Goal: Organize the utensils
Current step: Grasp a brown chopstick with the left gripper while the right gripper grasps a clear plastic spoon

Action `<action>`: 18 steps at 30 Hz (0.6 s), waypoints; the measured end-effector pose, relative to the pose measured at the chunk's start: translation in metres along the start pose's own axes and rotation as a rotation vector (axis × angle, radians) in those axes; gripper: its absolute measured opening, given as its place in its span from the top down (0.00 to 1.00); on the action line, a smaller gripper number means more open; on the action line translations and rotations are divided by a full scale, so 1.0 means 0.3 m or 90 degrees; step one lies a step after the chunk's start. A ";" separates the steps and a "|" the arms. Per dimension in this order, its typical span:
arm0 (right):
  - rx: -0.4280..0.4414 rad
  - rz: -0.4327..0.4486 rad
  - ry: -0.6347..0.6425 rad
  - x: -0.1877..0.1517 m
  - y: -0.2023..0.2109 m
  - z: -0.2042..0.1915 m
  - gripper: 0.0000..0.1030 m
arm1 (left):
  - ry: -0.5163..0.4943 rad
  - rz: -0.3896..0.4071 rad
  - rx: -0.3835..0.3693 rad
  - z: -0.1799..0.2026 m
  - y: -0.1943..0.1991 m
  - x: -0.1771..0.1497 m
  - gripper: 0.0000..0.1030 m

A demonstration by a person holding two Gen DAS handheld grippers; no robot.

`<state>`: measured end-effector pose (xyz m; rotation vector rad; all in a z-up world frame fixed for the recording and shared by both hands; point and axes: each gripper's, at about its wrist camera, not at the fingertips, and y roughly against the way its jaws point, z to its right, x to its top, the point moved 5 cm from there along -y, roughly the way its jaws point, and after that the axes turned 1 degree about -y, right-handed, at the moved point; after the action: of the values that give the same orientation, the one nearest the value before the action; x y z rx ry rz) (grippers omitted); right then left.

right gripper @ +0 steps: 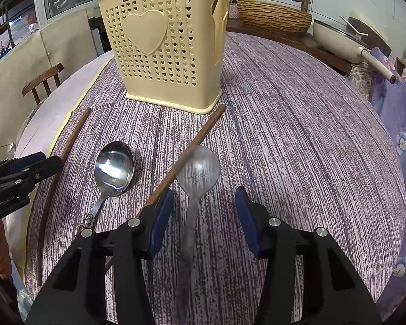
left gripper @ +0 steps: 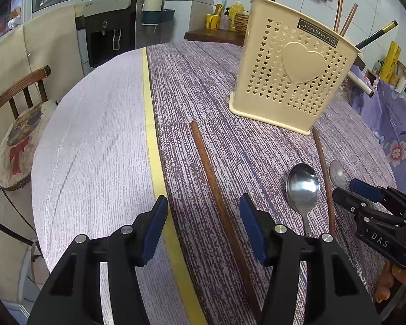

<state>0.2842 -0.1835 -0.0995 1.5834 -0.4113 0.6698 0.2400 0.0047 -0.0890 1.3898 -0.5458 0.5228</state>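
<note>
A cream holder (left gripper: 292, 67) (right gripper: 162, 46) with heart-shaped holes stands on the purple tablecloth, several chopsticks sticking out of it. My left gripper (left gripper: 203, 224) is open low over the cloth. A brown chopstick (left gripper: 211, 173) lies between its fingers, near the right pad, untouched. My right gripper (right gripper: 204, 216) (left gripper: 346, 189) is also open, and the handle of a dull metal spoon (right gripper: 199, 170) runs between its pads with gaps on both sides. A shiny spoon (right gripper: 113, 168) (left gripper: 301, 187) and a second chopstick (right gripper: 186, 157) (left gripper: 323, 168) lie between the two grippers. The left gripper (right gripper: 50, 161) shows at the right wrist view's left edge.
A yellow tape strip (left gripper: 151, 124) divides the round table; its pale left half ends at a curved edge. A wooden chair (left gripper: 24, 86) stands beyond that edge, a water dispenser (left gripper: 108, 27) behind. A white pan (right gripper: 338, 40) and woven basket (right gripper: 273, 16) sit at the back right.
</note>
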 end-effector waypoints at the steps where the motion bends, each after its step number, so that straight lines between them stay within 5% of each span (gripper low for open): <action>1: 0.000 -0.002 0.001 0.006 -0.004 -0.002 0.53 | -0.004 -0.002 0.003 0.004 -0.005 0.004 0.47; 9: 0.002 -0.013 -0.003 0.044 -0.029 0.001 0.54 | -0.025 -0.022 0.021 0.025 -0.049 0.046 0.49; 18: -0.003 -0.014 -0.009 0.059 -0.038 0.011 0.61 | -0.030 -0.036 0.056 0.034 -0.109 0.119 0.68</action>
<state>0.3055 -0.1831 -0.0972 1.5867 -0.4055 0.6402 0.2877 -0.0081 -0.0903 1.5010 -0.5252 0.4735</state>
